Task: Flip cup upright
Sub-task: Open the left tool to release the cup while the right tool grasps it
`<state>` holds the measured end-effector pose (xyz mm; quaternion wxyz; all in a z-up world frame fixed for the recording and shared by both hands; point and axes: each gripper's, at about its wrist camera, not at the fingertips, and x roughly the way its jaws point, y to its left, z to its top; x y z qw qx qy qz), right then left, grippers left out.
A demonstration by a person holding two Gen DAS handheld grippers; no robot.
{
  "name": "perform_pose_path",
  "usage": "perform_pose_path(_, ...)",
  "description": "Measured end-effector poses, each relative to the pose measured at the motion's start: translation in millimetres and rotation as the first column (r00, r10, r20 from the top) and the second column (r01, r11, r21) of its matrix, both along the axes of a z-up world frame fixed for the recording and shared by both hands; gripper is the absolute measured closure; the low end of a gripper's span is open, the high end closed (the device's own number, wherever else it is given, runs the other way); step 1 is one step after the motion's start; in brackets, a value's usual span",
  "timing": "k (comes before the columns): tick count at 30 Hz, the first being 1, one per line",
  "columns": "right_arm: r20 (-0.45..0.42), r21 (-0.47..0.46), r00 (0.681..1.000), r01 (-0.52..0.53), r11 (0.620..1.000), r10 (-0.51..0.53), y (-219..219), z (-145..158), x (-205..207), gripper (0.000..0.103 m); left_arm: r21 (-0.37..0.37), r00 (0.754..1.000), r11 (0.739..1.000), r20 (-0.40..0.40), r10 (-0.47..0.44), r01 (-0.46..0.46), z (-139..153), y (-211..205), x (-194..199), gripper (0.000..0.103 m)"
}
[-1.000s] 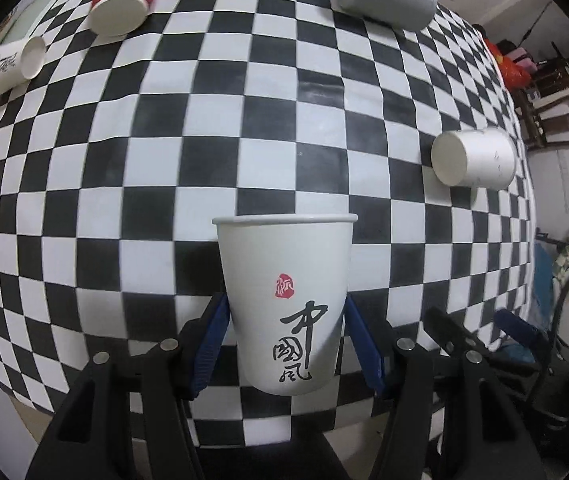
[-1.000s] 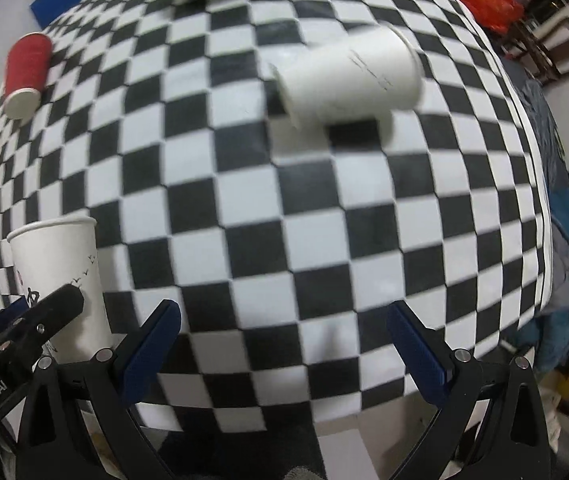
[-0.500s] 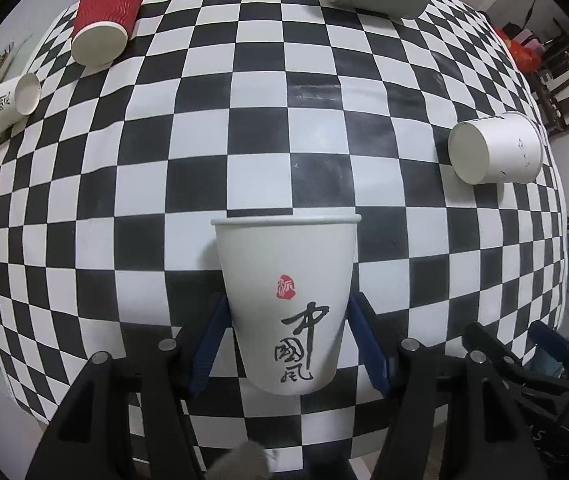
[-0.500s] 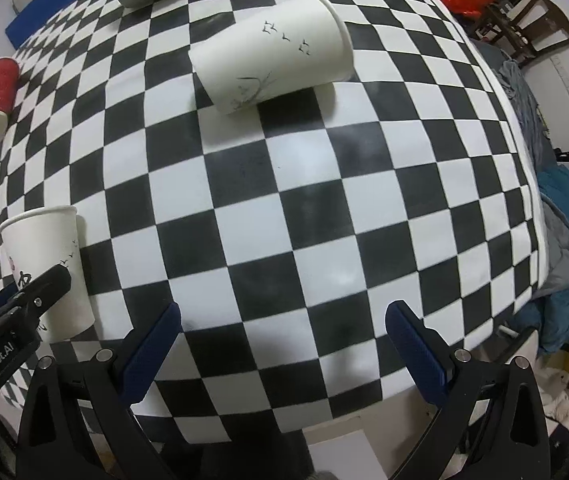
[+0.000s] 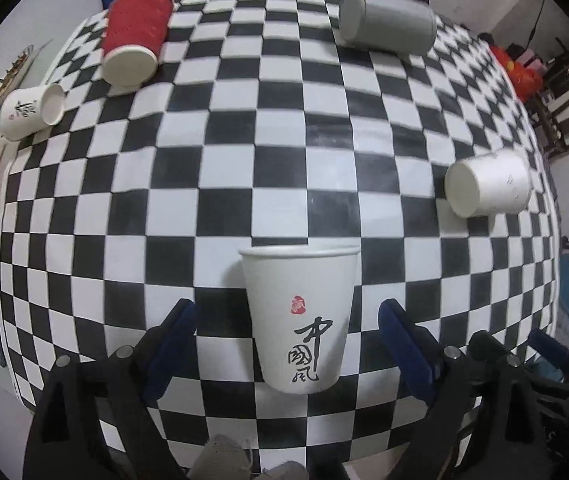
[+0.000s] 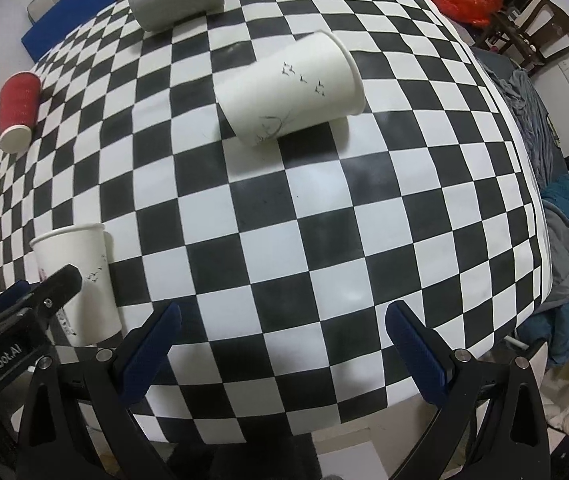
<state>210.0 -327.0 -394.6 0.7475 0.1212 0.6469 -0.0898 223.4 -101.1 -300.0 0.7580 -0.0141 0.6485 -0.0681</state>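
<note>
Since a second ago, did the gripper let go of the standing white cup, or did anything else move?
Yes. The left gripper opened: its blue fingers, clamped on the upright white paper cup with black calligraphy a second ago, now stand apart from it. The right gripper stayed open while closing in on the toppled white paper cup with bird drawings. The upright cup stayed standing; the red, grey and small white cups still lie on their sides.

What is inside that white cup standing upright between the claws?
The white cup stands upright on the checkered tablecloth, but both cameras see it from the side. Only its rim and a sliver of inner wall show; the outer wall hides the bottom, so its contents cannot be seen.
</note>
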Motion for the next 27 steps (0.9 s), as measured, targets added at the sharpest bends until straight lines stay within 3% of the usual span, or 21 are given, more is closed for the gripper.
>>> perform_pose_path(4,0.013,0.038,1.000,-0.006,0.999,0.006,-5,9,7,0.000,0.003,0.998,1.000,0.063,0.016,-0.016,20,20,-9,0.009)
perform_pose_path(10,0.002,0.121,0.998,-0.067,0.990,0.067,27,13,15,0.000,0.128,0.990,0.991,0.138,0.024,-0.042,18,55,-32,0.009)
perform_pose_path(13,-0.012,0.203,0.994,-0.105,0.974,0.110,51,11,25,0.003,0.176,0.993,0.981,0.093,0.066,-0.082,-6,65,-30,0.009)
perform_pose_path(17,-0.044,0.283,0.983,-0.161,0.946,0.180,84,-1,47,0.011,0.157,0.992,0.980,0.012,0.125,-0.126,-36,83,-27,0.009)
perform_pose_path(27,-0.184,0.364,0.941,-0.202,0.909,0.283,133,-57,95,0.021,0.146,0.984,0.974,-0.026,0.178,-0.173,-66,89,-12,0.009)
